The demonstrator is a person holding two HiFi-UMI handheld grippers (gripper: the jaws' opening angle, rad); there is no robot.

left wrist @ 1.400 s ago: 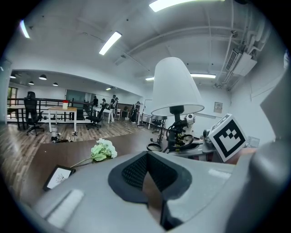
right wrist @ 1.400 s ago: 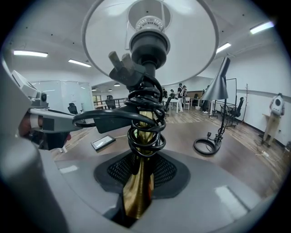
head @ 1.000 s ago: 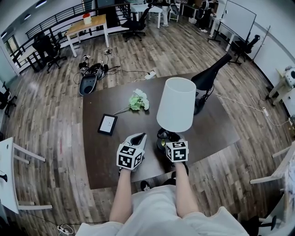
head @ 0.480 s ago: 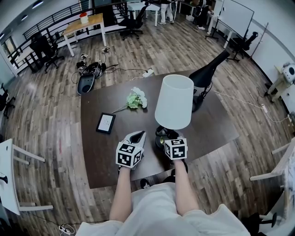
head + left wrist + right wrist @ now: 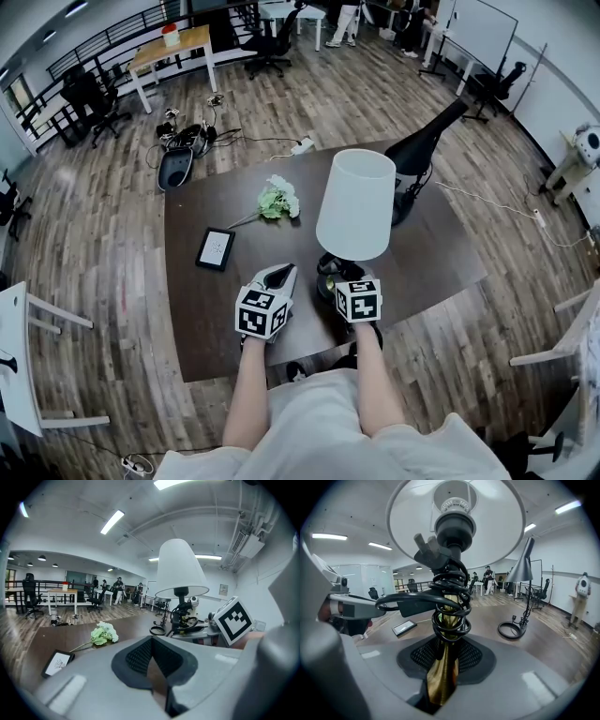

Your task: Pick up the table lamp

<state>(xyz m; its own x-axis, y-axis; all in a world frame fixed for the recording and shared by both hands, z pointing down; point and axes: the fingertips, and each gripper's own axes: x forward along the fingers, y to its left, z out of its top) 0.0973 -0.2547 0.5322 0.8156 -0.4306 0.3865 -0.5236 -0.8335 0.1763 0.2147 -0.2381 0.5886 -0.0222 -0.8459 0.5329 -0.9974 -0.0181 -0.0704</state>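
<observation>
Right gripper (image 5: 343,278) clamps the brass stem of the lamp (image 5: 356,204). Left gripper (image 5: 279,276), jaws together and empty, sits at its 9 o'clock over the table (image 5: 206,314).

Even ceiling strip-light brightness, soft shadows, strong fisheye bending at edges.

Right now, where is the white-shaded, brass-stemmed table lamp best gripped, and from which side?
Low on the brass stem, below the coiled black cord, from the person's side: it is slim and upright, the white shade wide. The right gripper is shut there.
</observation>
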